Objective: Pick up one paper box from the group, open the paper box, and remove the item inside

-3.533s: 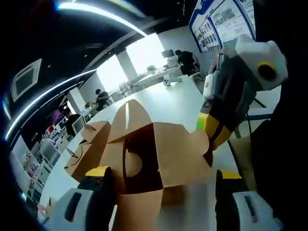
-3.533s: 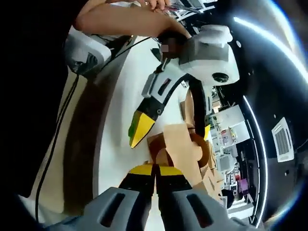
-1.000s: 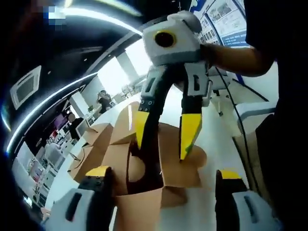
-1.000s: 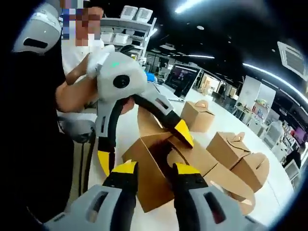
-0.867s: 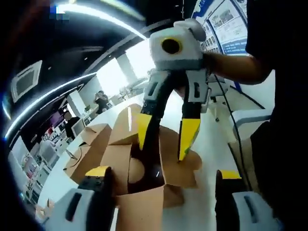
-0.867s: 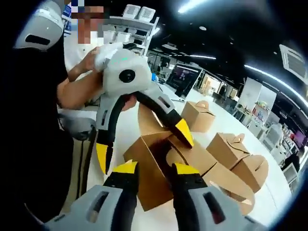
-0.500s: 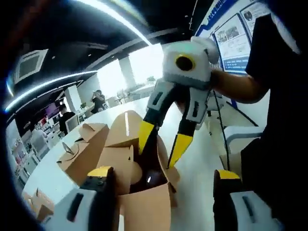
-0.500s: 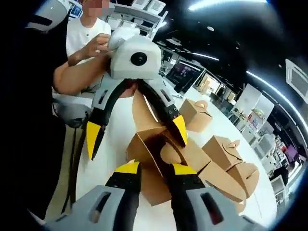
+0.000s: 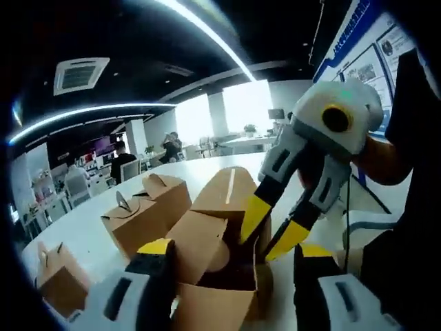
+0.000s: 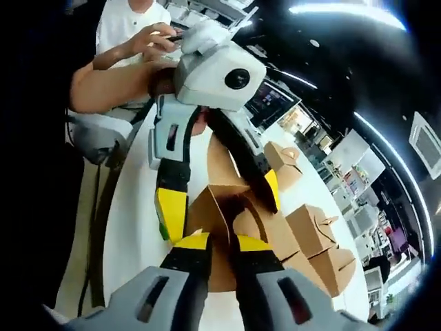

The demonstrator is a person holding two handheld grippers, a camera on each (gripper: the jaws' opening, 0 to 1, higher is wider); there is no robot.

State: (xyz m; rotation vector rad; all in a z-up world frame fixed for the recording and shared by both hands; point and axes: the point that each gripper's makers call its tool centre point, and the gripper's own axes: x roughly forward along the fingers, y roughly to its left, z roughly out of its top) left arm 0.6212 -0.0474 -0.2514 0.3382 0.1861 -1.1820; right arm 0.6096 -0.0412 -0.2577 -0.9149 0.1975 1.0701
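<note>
An open brown paper box point(image 9: 207, 300) stands on the white table point(image 9: 83, 238), its flaps raised and its inside dark. My left gripper point(image 9: 234, 249) is open wide, one jaw on each side of the box. My right gripper point(image 9: 272, 227) comes in from the right, its yellow fingertips point(image 9: 255, 217) low at the box's right wall, one inside and one outside. In the right gripper view, the right gripper point(image 10: 222, 243) is open only a little, with the edge of the box point(image 10: 213, 203) just ahead, and the left gripper point(image 10: 220, 200) straddles the box from above.
Closed brown boxes with handles stand behind: one box point(image 9: 148, 207) close by, another box point(image 9: 58, 283) at the left edge, and several boxes point(image 10: 310, 227) further along the table. A person in a white shirt point(image 10: 131, 27) sits at the table's end. A cable point(image 10: 96, 207) hangs off the edge.
My right gripper has sunk lower at the box's right wall, and its jaws have narrowed. Both views have swung with the hands. The left gripper stays wide open around the box.
</note>
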